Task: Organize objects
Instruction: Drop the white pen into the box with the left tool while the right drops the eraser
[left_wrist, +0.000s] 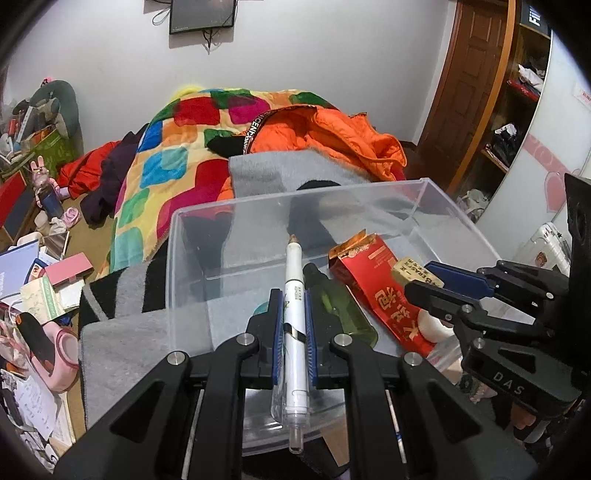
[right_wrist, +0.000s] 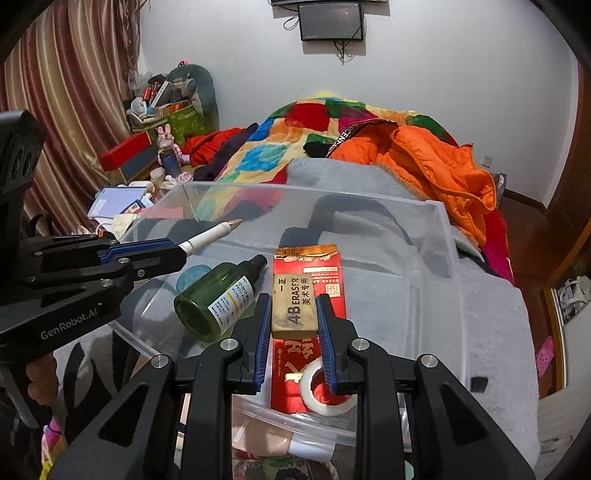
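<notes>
My left gripper (left_wrist: 291, 299) is shut on a white pen (left_wrist: 294, 291), which points forward over the clear plastic box (left_wrist: 461, 221). From the right wrist view the same gripper (right_wrist: 177, 251) shows at the left with the pen (right_wrist: 210, 232) sticking out. A tan 4B eraser (right_wrist: 294, 306) is clamped between the blue pads of my right gripper (right_wrist: 291, 302), above the box (right_wrist: 439, 236). In the box lie a green bottle (right_wrist: 218, 295), a red packet (right_wrist: 308, 266) and a roll of white tape (right_wrist: 314, 391). The right gripper (left_wrist: 424, 280) holds the eraser (left_wrist: 413, 271) over the packet (left_wrist: 373, 284).
The box stands on a grey blanket (right_wrist: 491, 332) on a bed with a colourful quilt (left_wrist: 166, 173) and an orange jacket (right_wrist: 443, 166). A cluttered side table (left_wrist: 33, 280) lies left, a wooden door (left_wrist: 469, 85) right. A plastic bag (right_wrist: 280, 432) lies at the box's near edge.
</notes>
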